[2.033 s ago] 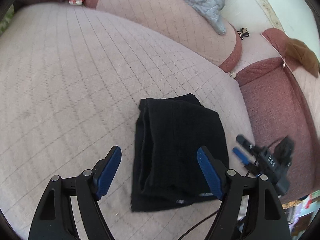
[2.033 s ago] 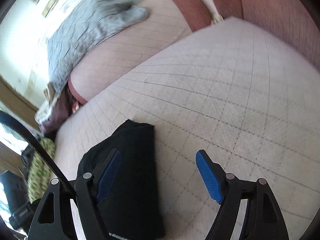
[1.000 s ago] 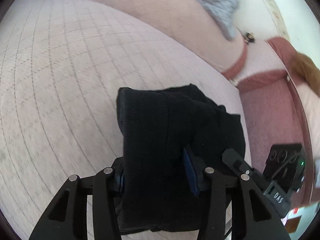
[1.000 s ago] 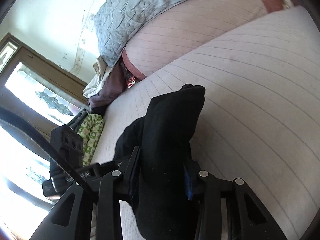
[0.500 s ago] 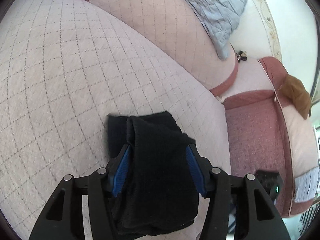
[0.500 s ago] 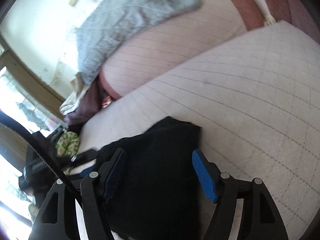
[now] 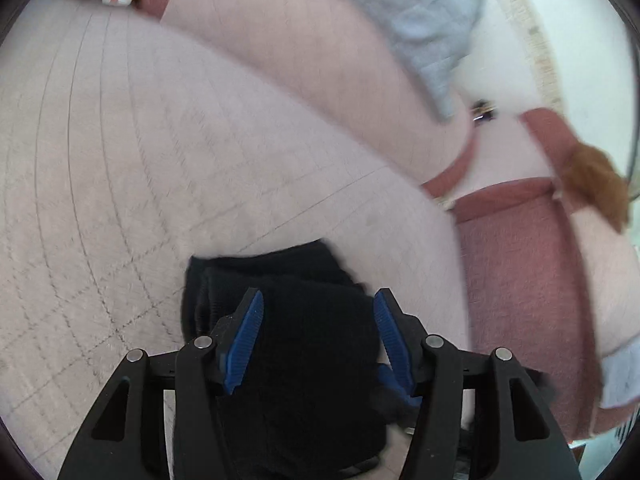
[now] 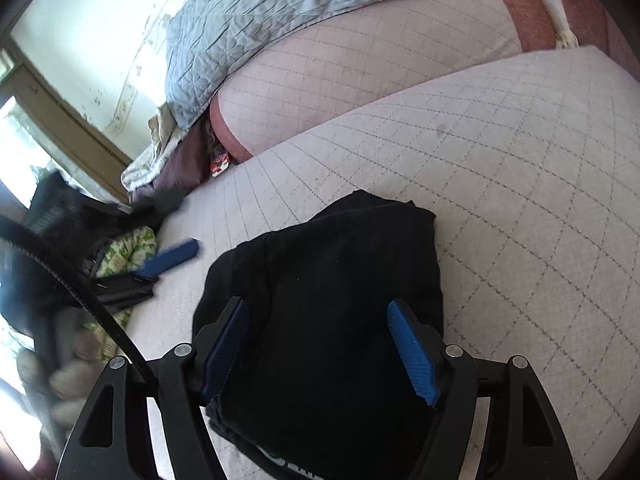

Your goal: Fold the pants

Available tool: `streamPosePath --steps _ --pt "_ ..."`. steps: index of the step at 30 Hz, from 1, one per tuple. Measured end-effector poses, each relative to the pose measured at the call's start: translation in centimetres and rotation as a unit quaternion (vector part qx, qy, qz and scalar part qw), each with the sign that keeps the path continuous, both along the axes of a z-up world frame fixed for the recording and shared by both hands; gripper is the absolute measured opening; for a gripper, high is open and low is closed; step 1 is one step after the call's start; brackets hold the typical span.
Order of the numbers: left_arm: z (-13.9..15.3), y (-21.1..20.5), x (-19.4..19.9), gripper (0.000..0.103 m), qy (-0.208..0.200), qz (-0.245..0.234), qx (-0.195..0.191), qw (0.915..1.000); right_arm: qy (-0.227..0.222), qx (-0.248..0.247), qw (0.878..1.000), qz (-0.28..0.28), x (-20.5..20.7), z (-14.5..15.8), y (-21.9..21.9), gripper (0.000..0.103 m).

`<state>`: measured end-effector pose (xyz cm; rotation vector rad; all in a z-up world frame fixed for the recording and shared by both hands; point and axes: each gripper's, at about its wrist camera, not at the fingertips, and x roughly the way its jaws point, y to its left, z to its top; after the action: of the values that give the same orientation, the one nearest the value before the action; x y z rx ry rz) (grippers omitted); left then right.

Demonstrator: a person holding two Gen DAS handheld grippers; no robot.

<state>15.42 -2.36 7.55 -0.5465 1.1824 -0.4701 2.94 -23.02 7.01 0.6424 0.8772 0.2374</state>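
The black pants [image 7: 296, 344] lie folded into a compact bundle on the quilted pale cushion [image 7: 120, 168]. My left gripper [image 7: 318, 324] stands open, its blue pads [image 7: 244, 336] on either side of the bundle's near part. In the right wrist view the same bundle [image 8: 332, 288] lies between the spread blue fingers [image 8: 412, 352] of my right gripper [image 8: 320, 344], which is open. The left gripper's blue finger [image 8: 172, 258] shows at the left of that view, off the pants.
A grey-blue quilt [image 8: 256, 24] is draped over the sofa back. A red-brown armrest [image 7: 520, 264] bounds the seat on the right. A green patterned cloth [image 8: 128, 252] and dark clothes sit at the seat's left end.
Both grippers were shut on the bundle a second ago and lifted it. They have since opened, and the bundle now rests on the cushion.
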Motion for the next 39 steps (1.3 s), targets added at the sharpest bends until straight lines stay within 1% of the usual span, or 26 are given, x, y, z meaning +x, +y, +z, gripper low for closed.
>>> streamPosePath --steps 1,2,3,6,9,11,13,15,16,17,18,19,20,22,23,25,26,27,30,31,32,33,34,36,37,39 --pt "-1.6 0.0 0.3 0.057 0.013 0.005 0.012 0.9998 0.004 0.010 1.000 -0.006 -0.2 -0.2 -0.5 0.077" --pt "-2.5 0.1 0.4 0.056 0.021 0.010 0.015 0.9996 0.008 0.016 1.000 -0.008 -0.2 -0.3 -0.7 0.077" --pt "-3.5 0.4 0.5 0.056 0.025 0.013 0.004 0.9996 0.011 0.021 1.000 -0.008 -0.2 -0.4 -0.9 0.077" --pt "-2.7 1.1 0.3 0.057 0.023 0.017 -0.020 0.9994 0.015 0.025 1.000 -0.005 0.1 -0.3 -0.8 0.077" --pt "-0.9 2.6 -0.3 0.057 0.023 0.025 -0.022 0.9992 0.000 0.016 1.000 -0.009 0.0 0.4 -0.8 0.077" --pt "0.9 3.6 -1.8 0.057 0.002 0.025 -0.005 0.9997 -0.007 -0.005 1.000 -0.019 -0.6 0.8 -0.7 0.077" --pt "3.8 4.6 -4.7 0.059 -0.037 0.023 0.037 0.9984 -0.013 -0.044 0.999 -0.029 -1.8 1.3 -0.3 0.077" --pt "6.2 5.2 -7.5 0.062 -0.077 0.023 0.076 0.9939 -0.014 -0.071 0.997 -0.036 -3.2 1.9 0.2 0.077" --pt "7.5 5.6 -9.2 0.064 -0.101 0.026 0.097 0.9898 -0.016 -0.076 0.996 -0.038 -4.0 2.3 0.5 0.077" --pt "8.8 5.9 -11.0 0.066 -0.125 0.031 0.117 0.9847 -0.024 -0.083 0.996 -0.039 -5.0 3.1 0.9 0.077" --pt "10.2 6.3 -13.1 0.071 -0.152 0.039 0.137 0.9780 -0.036 -0.092 0.994 -0.038 -6.1 4.0 1.5 0.077" --pt "11.5 6.8 -14.9 0.076 -0.177 0.048 0.157 0.9705 -0.047 -0.103 0.993 -0.038 -7.5 4.9 2.2 0.077" --pt "12.7 7.0 -16.9 0.079 -0.204 0.059 0.177 0.9610 -0.054 -0.109 0.992 -0.038 -8.7 5.4 2.8 0.077" --pt "15.3 7.3 -21.0 0.097 -0.269 0.089 0.222 0.9328 -0.063 -0.114 0.991 -0.035 -11.8 6.3 4.2 0.077" --pt "16.6 7.6 -23.6 0.101 -0.309 0.109 0.238 0.9144 -0.065 -0.117 0.991 -0.029 -13.7 6.7 5.1 0.078" --pt "18.2 8.0 -26.8 0.103 -0.354 0.132 0.245 0.8928 -0.068 -0.136 0.988 -0.017 -17.6 7.1 6.7 0.079" --pt "18.6 8.2 -28.2 0.103 -0.367 0.143 0.246 0.8857 -0.068 -0.144 0.987 -0.013 -19.1 7.0 7.3 0.080" --pt "18.9 8.5 -29.5 0.103 -0.371 0.154 0.247 0.8819 -0.064 -0.153 0.986 -0.009 -20.7 7.0 7.9 0.080" --pt "18.4 8.5 -31.5 0.103 -0.363 0.166 0.262 0.8787 -0.049 -0.171 0.984 -0.001 -24.3 6.5 8.9 0.081" --pt "18.0 8.3 -31.6 0.103 -0.358 0.160 0.264 0.8811 -0.041 -0.178 0.983 0.002 -25.3 6.4 9.2 0.081" --pt "17.4 8.1 -31.6 0.103 -0.349 0.152 0.267 0.8854 -0.035 -0.185 0.982 0.003 -25.7 6.2 9.4 0.082" --pt "16.5 7.9 -31.4 0.103 -0.329 0.142 0.268 0.8942 -0.029 -0.192 0.981 0.004 -26.2 6.2 9.6 0.082" --pt "15.8 7.4 -31.1 0.103 -0.316 0.135 0.267 0.9005 -0.024 -0.202 0.979 0.008 -26.5 6.2 9.8 0.082" --pt "14.0 7.1 -30.6 0.103 -0.277 0.114 0.259 0.9180 -0.022 -0.212 0.977 0.011 -26.6 6.4 9.8 0.082" --pt "13.2 7.1 -30.6 0.103 -0.260 0.109 0.260 0.9235 -0.022 -0.220 0.975 0.009 -26.5 6.6 9.8 0.083" --pt "11.7 7.0 -30.1 0.103 -0.230 0.100 0.269 0.9300 -0.019 -0.227 0.974 0.003 -25.9 6.9 9.7 0.084"
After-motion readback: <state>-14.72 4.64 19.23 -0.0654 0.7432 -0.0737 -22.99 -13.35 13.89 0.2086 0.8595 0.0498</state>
